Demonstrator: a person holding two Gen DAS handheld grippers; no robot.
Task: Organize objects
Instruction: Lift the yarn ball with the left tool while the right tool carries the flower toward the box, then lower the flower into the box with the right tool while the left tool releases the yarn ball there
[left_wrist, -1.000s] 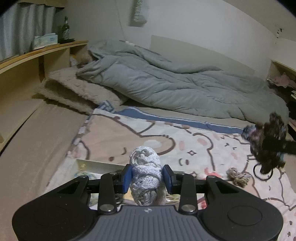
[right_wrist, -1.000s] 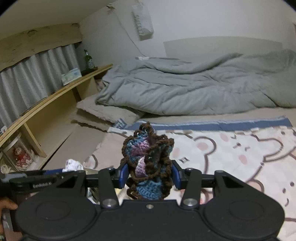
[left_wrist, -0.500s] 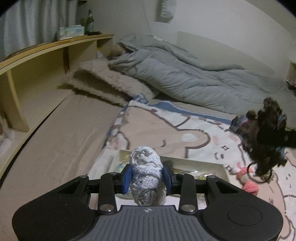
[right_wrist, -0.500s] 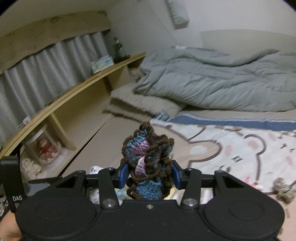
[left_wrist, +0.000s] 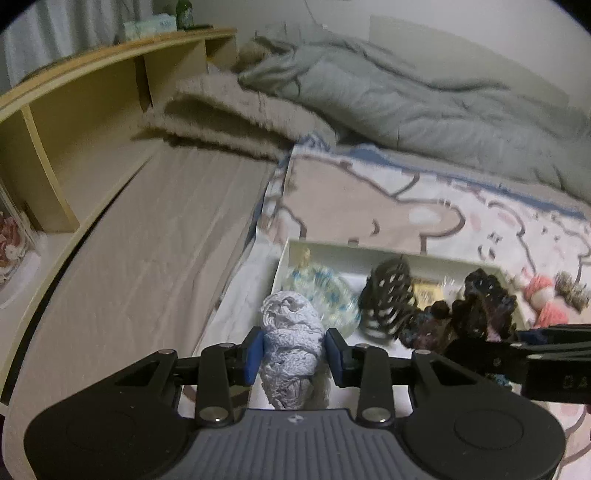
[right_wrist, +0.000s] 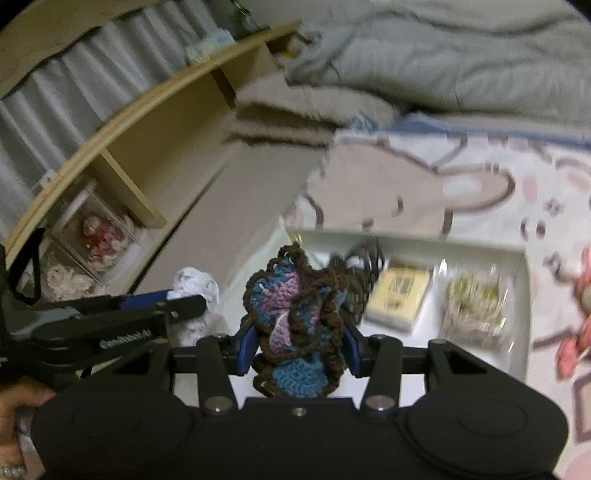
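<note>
My left gripper (left_wrist: 292, 355) is shut on a pale grey-white crochet piece (left_wrist: 288, 332), held above the near left corner of a white tray (left_wrist: 354, 251). My right gripper (right_wrist: 297, 349) is shut on a blue, purple and brown crochet piece (right_wrist: 295, 317), held over the tray's (right_wrist: 406, 242) near left part. The right gripper and its piece show at the right of the left wrist view (left_wrist: 480, 317). The left gripper and its white piece show at the left of the right wrist view (right_wrist: 195, 291). The tray holds a black crochet item (left_wrist: 388, 295), a light blue one (left_wrist: 317, 291), a yellow packet (right_wrist: 400, 295) and a clear bag (right_wrist: 476, 306).
The tray lies on a cartoon-print blanket (left_wrist: 424, 206) on a bed. A pink yarn doll (left_wrist: 546, 299) lies right of the tray. A grey duvet (left_wrist: 424, 107) and a folded fuzzy blanket (left_wrist: 229, 114) lie at the back. A wooden shelf (left_wrist: 92, 96) runs along the left.
Both grippers have moved forward and tilted down over the tray, each still holding its crochet piece. The right gripper has come close beside the left.
</note>
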